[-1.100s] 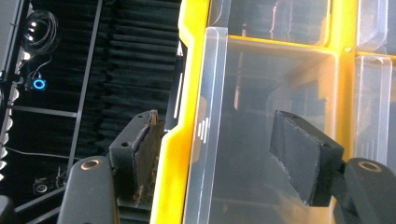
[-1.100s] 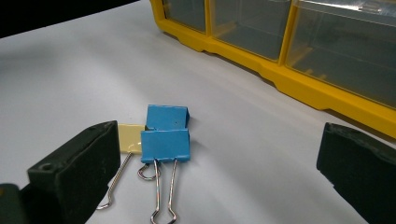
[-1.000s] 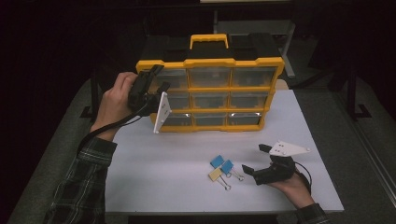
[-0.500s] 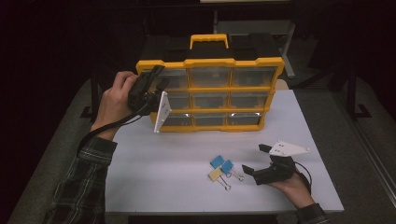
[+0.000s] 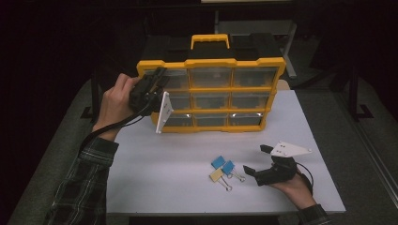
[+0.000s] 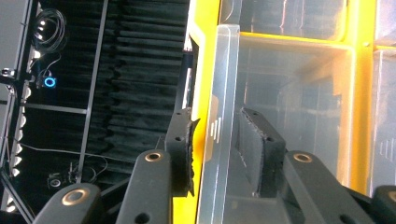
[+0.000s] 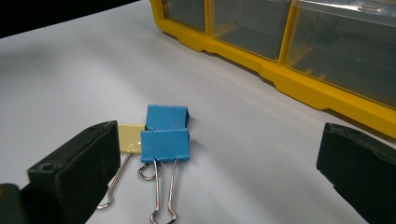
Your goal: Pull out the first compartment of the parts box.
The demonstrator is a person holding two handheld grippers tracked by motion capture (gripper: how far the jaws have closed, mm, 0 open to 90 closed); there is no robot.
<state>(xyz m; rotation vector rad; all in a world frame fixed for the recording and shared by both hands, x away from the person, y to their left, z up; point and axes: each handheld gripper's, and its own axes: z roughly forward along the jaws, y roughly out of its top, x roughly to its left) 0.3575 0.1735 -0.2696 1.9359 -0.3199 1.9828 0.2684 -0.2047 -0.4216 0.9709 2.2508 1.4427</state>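
We have the left hand-held gripper point(image 6: 219, 149) at the upper-left corner of the yellow organizer point(image 5: 211, 96), which stands upright at the back of the table point(image 5: 159, 173). Its jaws have just been closing, and in the left gripper view they now straddle the front wall of a clear drawer point(image 6: 224, 93), the pads close to it or just touching; we cannot tell whether they truly press. If we pull before the grip is firm, the pads could slide off the thin, smooth plastic. If we pull hard, the upright organizer, with nothing bracing it, could tip toward us or skid. The outer jaw also sits against the yellow frame point(image 6: 203, 70) and could snag there. Our right hand-held gripper point(image 7: 215, 172) rests spread on the table, holding nothing, near the binder clips point(image 7: 166, 140), two blue and one yellow, which lie touching, so a later pinch might catch two together.
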